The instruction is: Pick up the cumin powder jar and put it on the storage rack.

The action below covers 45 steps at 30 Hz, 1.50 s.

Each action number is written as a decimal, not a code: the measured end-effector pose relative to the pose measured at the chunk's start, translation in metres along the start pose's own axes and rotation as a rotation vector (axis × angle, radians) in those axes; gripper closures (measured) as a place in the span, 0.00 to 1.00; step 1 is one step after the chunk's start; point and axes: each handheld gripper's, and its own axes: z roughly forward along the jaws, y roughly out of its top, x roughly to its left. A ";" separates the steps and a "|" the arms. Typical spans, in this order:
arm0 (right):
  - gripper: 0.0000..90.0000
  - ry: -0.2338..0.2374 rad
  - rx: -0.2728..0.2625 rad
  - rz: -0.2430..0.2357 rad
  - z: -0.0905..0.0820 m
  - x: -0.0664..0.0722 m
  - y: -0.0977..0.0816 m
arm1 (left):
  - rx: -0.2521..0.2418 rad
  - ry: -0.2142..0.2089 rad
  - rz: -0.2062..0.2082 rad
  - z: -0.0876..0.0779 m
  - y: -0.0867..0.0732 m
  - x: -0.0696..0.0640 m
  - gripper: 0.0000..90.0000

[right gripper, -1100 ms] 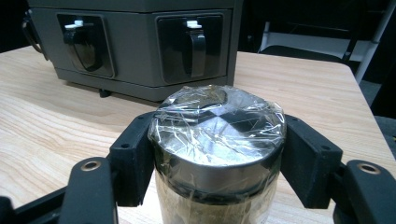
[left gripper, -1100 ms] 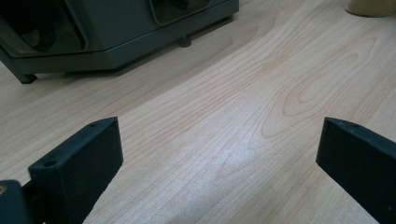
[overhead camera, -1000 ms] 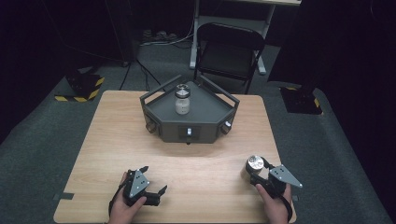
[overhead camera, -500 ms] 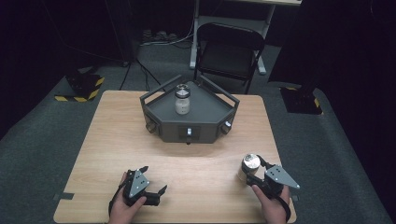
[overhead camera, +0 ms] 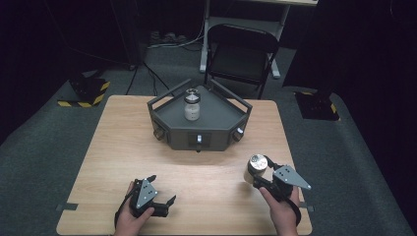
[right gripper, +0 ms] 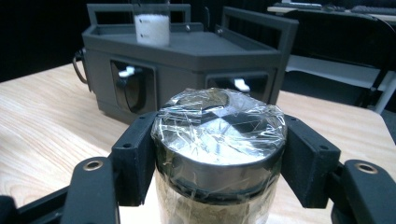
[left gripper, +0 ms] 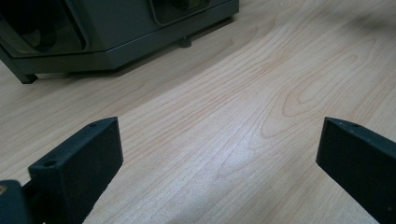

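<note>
From the high view, a wooden desk (overhead camera: 123, 147) stands on a grey floor, and a dark grey stand (overhead camera: 199, 120) with rails sits near the far side of the desk. A small jar (overhead camera: 191, 104) with white stuff inside stands upright on top of the stand. A black folding chair (overhead camera: 241, 54) is behind the desk. Near the front edge, the left hand-held gripper (overhead camera: 158, 195) rests low over the wood with its jaws wide apart and nothing in them. To the right, the right hand-held gripper (overhead camera: 260, 174) holds a second jar (overhead camera: 255, 168) with a shiny lid, upright, in front of the stand and apart from it. In the left gripper view, the two black jaws stand far apart with bare desk (left gripper: 224, 121) between them, and the bottom of the stand (left gripper: 116, 28) shows at the top. In the right gripper view, the jaws press on both sides of the jar (right gripper: 218, 154) just under its lid, which is covered in crinkly clear wrap. The stand (right gripper: 187, 65) is behind it, with the small jar (right gripper: 152, 23) on top.
</note>
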 end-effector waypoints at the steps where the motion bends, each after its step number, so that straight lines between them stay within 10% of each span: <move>1: 0.39 0.004 -0.003 -0.001 0.001 0.000 0.003 | 0.000 0.000 -0.001 0.000 0.000 0.000 0.01; 45: 0.39 0.126 -0.053 -0.017 0.082 0.009 0.098 | 0.004 -0.025 0.004 0.000 0.001 0.002 0.01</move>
